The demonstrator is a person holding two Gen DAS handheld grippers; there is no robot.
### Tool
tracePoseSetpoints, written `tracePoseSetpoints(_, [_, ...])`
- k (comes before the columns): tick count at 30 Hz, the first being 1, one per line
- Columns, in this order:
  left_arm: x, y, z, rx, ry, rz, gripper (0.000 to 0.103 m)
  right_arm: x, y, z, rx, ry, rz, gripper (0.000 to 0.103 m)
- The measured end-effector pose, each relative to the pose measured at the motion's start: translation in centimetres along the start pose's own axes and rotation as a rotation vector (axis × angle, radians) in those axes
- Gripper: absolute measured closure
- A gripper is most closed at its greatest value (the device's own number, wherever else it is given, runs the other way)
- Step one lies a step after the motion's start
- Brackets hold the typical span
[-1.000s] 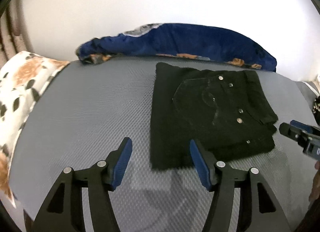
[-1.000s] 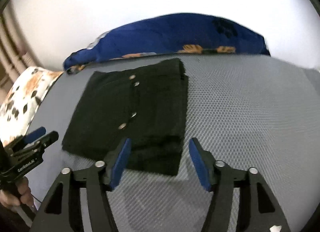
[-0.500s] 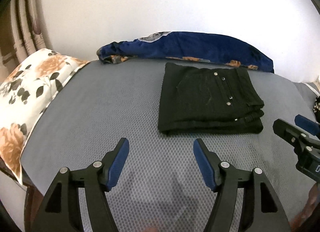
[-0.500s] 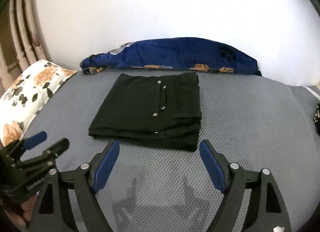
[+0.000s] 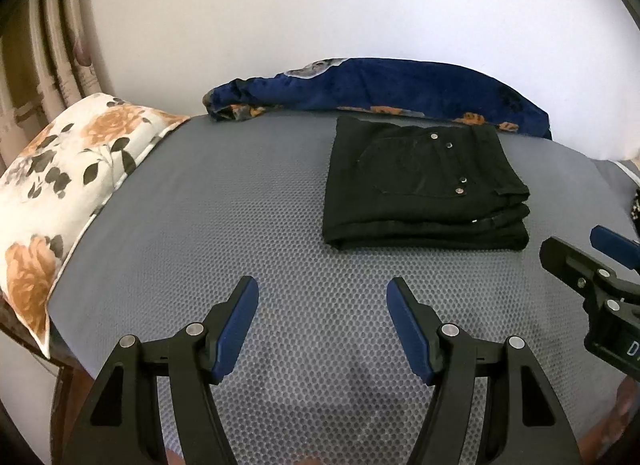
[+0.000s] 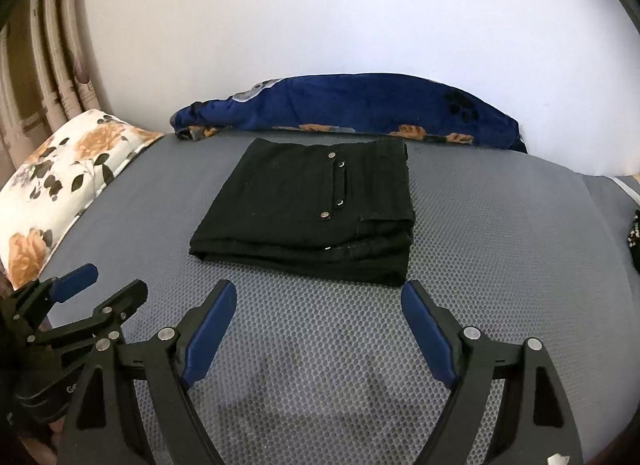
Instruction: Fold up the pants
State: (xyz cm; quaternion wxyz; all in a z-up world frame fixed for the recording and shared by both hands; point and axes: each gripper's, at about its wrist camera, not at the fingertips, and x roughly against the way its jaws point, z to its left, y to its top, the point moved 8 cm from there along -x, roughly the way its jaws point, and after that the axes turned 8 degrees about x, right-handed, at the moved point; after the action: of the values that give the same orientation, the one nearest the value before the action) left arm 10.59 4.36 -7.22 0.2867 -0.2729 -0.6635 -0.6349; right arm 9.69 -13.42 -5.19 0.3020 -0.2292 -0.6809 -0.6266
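1. Black pants (image 5: 424,185) lie folded in a compact stack on a grey mat (image 5: 200,225), at about one o'clock from the left gripper (image 5: 322,305) and twelve o'clock from the right gripper (image 6: 318,303).
2. Both grippers have their jaws wide apart, holding nothing.
3. A second ago both sat close over the stack's near edge; now they are drawn back, with bare mat between fingers and cloth.
4. The fold looks finished, though the stack's far side is hard to see.
5. A blue blanket (image 6: 352,105) lies behind; a floral pillow (image 5: 60,185) sits at ten o'clock.
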Motion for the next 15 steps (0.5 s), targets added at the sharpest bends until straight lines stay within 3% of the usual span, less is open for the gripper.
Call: tracePoseSetpoints(15, [-0.35, -1.07, 0.12, 0.009, 0.005, 0.018, 0.036, -0.09, -0.67, -0.53, -0.026, -0.005, 0.003, 0.02])
